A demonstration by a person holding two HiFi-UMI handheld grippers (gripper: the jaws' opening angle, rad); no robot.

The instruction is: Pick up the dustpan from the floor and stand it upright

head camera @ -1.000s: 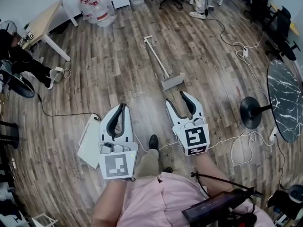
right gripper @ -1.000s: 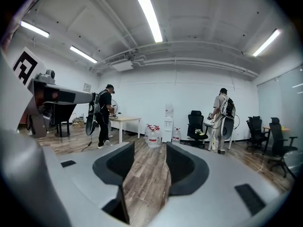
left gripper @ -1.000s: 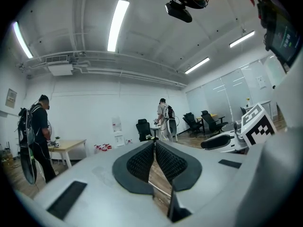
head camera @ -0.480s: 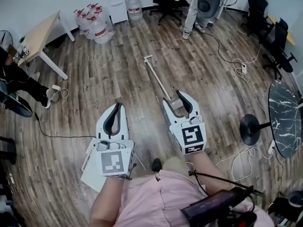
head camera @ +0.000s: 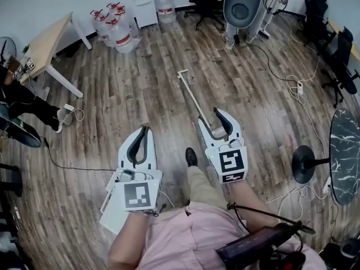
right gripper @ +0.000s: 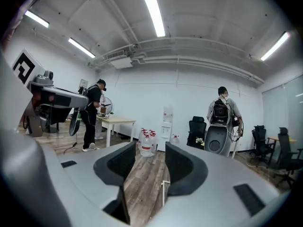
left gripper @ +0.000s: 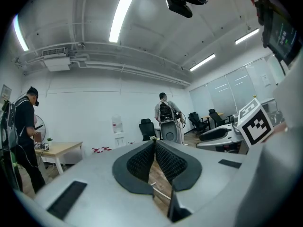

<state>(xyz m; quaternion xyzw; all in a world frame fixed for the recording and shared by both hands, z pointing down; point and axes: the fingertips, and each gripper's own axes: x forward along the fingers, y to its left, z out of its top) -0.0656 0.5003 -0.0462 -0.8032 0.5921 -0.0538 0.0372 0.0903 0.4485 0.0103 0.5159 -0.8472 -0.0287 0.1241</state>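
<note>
The dustpan lies flat on the wood floor, and its long white handle (head camera: 192, 93) runs from the far tip down toward me. My right gripper (head camera: 209, 118) is open above the pan end, so the pan is mostly hidden beneath it. In the right gripper view the handle (right gripper: 164, 193) shows on the floor between the open right gripper (right gripper: 150, 148) jaws. The left gripper (head camera: 145, 130) hangs to the left of the handle, shut and holding nothing. In the left gripper view, the left gripper (left gripper: 155, 144) has its tips together, with the white handle (left gripper: 158, 190) showing below them.
Water bottles (head camera: 115, 30) and a wooden table (head camera: 48, 38) stand at the back left. A person with a backpack is by a grey machine (head camera: 242, 4) at the back. Cables, a black stand base (head camera: 306, 165) and a marble table (head camera: 344, 151) are on the right. A white board (head camera: 112, 210) lies under my left arm.
I have stepped forward. The pan, a second ago in plain sight ahead of the right gripper, now lies under its open jaws. The left gripper has stayed shut.
</note>
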